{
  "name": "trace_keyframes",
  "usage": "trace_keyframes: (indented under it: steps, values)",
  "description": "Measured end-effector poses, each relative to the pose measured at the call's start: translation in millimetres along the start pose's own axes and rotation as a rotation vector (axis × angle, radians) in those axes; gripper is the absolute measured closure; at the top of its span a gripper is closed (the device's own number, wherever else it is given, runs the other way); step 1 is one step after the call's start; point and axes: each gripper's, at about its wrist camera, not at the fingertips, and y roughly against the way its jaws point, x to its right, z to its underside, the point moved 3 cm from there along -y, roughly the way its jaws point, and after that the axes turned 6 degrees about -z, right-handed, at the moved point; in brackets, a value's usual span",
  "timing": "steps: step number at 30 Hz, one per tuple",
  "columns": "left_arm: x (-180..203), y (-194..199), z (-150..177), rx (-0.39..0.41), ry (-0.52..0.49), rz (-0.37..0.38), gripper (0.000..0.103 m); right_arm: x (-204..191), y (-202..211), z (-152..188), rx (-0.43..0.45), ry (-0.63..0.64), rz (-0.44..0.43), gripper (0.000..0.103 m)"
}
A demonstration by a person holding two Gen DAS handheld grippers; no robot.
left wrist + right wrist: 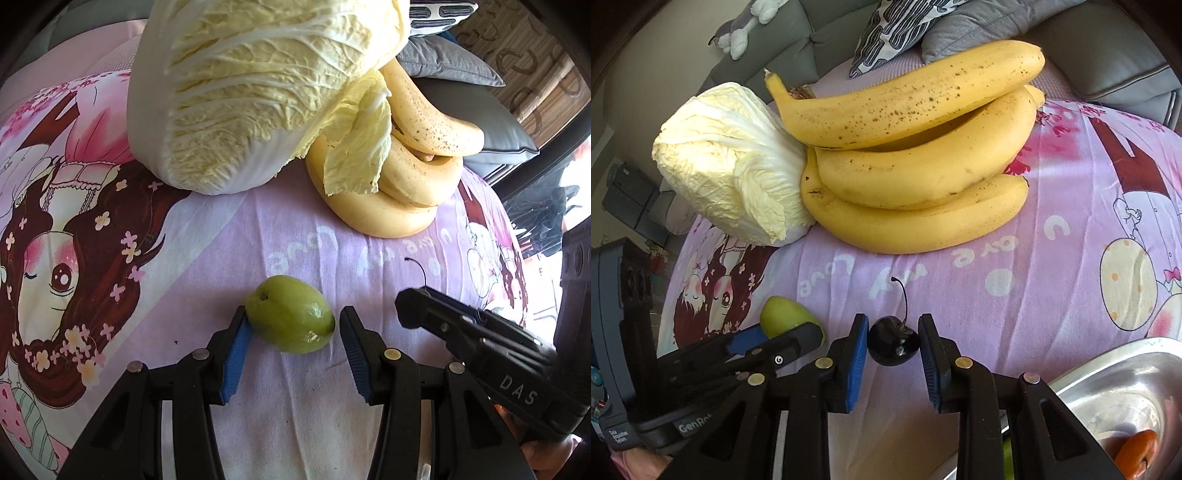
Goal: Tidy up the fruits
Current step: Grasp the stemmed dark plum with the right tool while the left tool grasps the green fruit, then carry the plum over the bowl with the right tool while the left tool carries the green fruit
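Left wrist view: my left gripper points down at a pink bedsheet printed with cartoon girls. Its two blue-padded jaws stand partly open around a small green fruit. The left pad touches the fruit's side; the right pad sits just beside the other end, and I cannot tell whether it presses. The fruit lies on the sheet. Beyond it, a pale napa cabbage fills the top of the view, with a bunch of bananas touching its right side, one loose leaf draped over them. At lower right my right gripper reaches in with a thin dark stem rising from its tip.

Right wrist view: my right gripper has its jaws drawn in on a dark cherry, both blue pads against its sides, the stem curving up above it. The cherry is just above the sheet. To the left, my left gripper lies across the green fruit. Further back, the bananas are stacked beside the cabbage, touching. At lower right is the corner of a metal tray holding an orange fruit, partly cut off by the frame
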Motion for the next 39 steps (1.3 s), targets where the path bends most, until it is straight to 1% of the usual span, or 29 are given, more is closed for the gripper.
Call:
trace_keyframes:
  steps: [6, 9, 10, 13, 16, 19, 23, 27, 32, 36, 39]
  values:
    - [-16, 0, -5, -0.011, 0.106, 0.073, 0.053, 1, 12, 10, 0.000, -0.001, -0.008, 0.073]
    - [-21, 0, -5, -0.016, 0.138, 0.086, 0.053, 2, 16, 14, -0.001, -0.003, -0.008, 0.073]
    - [-23, 0, -5, -0.014, 0.144, 0.080, 0.058, 2, 18, 15, -0.002, -0.006, -0.006, 0.073]
    - [-26, 5, -3, -0.003, 0.147, 0.083, 0.060, 1, 24, 20, -0.002, -0.005, -0.007, 0.073]
    - [-22, 19, 5, 0.008, 0.131, 0.089, 0.061, -1, 31, 26, 0.004, -0.005, -0.008, 0.073]
    - [-15, 32, 15, 0.019, 0.120, 0.111, 0.061, -7, 37, 32, 0.010, -0.004, -0.007, 0.073]
    - [-3, 55, 32, 0.042, 0.096, 0.139, 0.061, -8, 57, 41, 0.019, 0.009, 0.003, 0.073]
    - [15, 73, 50, 0.044, 0.071, 0.164, 0.061, -11, 73, 53, 0.025, 0.016, 0.001, 0.073]
    - [43, 89, 72, 0.028, 0.020, 0.199, 0.061, -5, 95, 74, 0.028, 0.018, 0.008, 0.073]
    - [75, 91, 85, 0.004, -0.035, 0.215, 0.061, 12, 111, 91, 0.022, -0.004, 0.040, 0.073]
    - [91, 92, 95, -0.023, -0.060, 0.233, 0.061, 27, 121, 102, 0.019, -0.026, 0.061, 0.073]
